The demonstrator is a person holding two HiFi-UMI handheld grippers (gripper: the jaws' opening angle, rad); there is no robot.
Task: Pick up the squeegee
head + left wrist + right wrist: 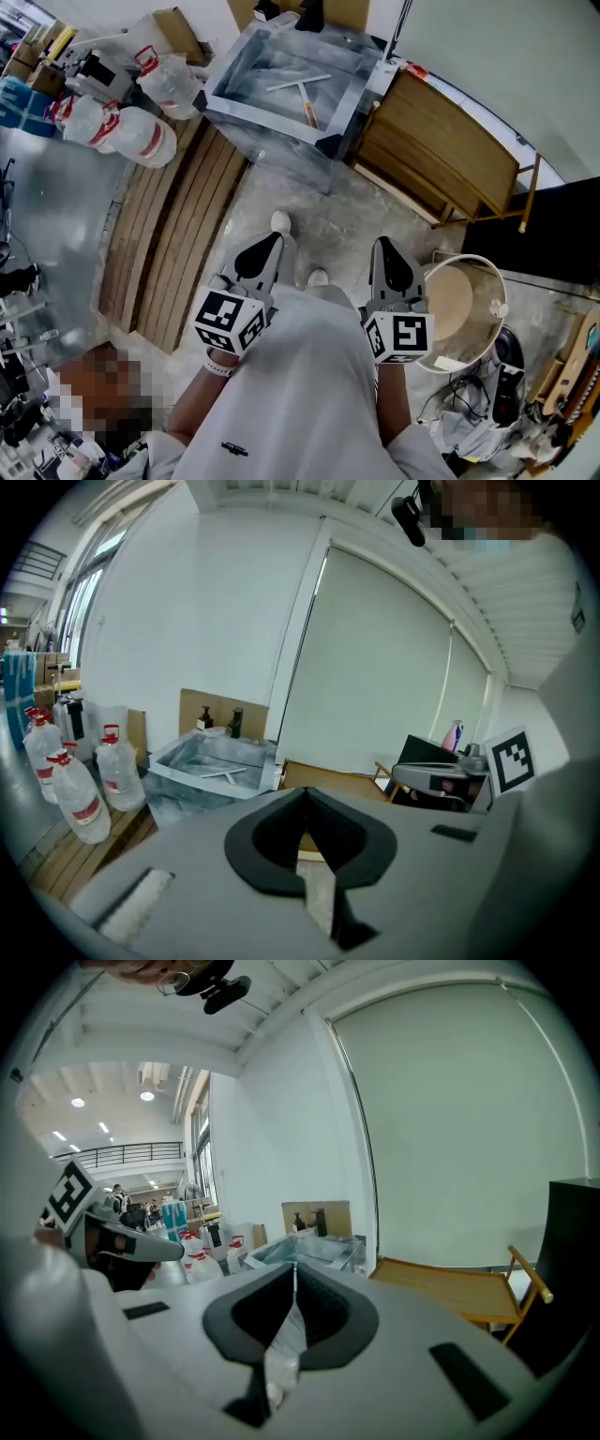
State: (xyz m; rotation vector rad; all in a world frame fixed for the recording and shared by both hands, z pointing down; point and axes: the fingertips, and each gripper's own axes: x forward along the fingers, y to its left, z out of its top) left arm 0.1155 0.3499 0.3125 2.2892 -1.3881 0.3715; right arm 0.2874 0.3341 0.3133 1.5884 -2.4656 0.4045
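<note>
The squeegee (300, 86), white with a long handle, lies flat inside a foil-lined basin (217, 94) on the floor ahead of me. The left gripper view shows the squeegee (225, 773) far off in that basin (178, 758). In the right gripper view only the basin (314, 1246) can be made out. Both grippers are held side by side in front of the person's body, well short of the basin. My left gripper (265, 246) (305, 791) is shut with nothing in it. My right gripper (382, 246) (294, 1266) is also shut and empty.
Water jugs with red caps (131, 131) stand left of the basin beside a stack of wooden planks (178, 234). A wooden folding chair (441, 155) lies right of the basin. A white bucket (464, 300) stands by my right gripper. Two pump bottles (220, 721) stand behind the basin.
</note>
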